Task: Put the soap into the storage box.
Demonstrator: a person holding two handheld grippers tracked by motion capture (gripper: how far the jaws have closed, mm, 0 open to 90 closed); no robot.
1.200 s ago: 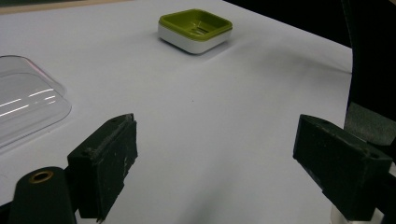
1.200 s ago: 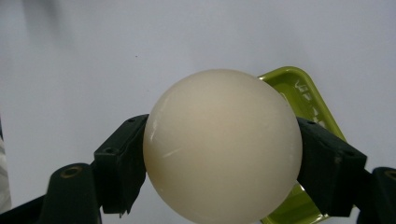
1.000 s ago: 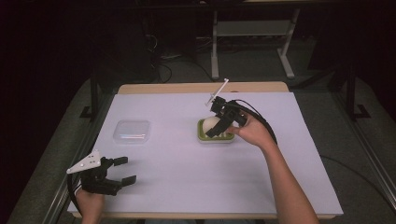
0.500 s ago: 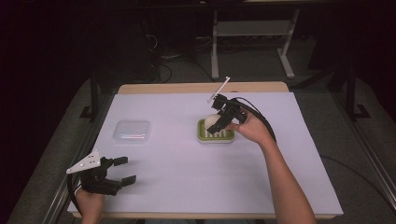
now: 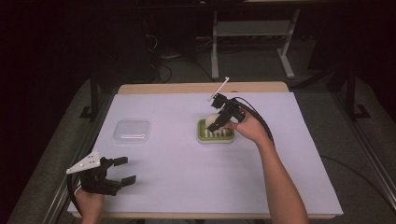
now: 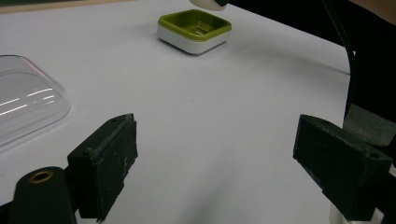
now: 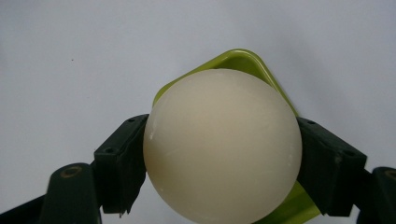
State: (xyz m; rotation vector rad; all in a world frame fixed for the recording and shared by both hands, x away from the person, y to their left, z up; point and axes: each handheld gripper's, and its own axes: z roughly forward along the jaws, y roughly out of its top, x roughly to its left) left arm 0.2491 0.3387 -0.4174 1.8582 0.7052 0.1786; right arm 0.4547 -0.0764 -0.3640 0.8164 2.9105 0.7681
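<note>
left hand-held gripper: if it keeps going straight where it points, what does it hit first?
Probably nothing close: bare white table cover lies ahead of the open left hand-held gripper. The green dish sits far along that line; the clear lid lies off to one side.

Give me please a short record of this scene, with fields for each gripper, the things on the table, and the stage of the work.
right gripper: shut on the cream soap, held just above the green dish
left gripper: open, holds nothing, near the front left corner of the table
green dish: square, white base, its inside holds nothing
clear lid: lies flat, left of the dish, apart from it
stage: soap is lifted, not resting in the dish
</note>
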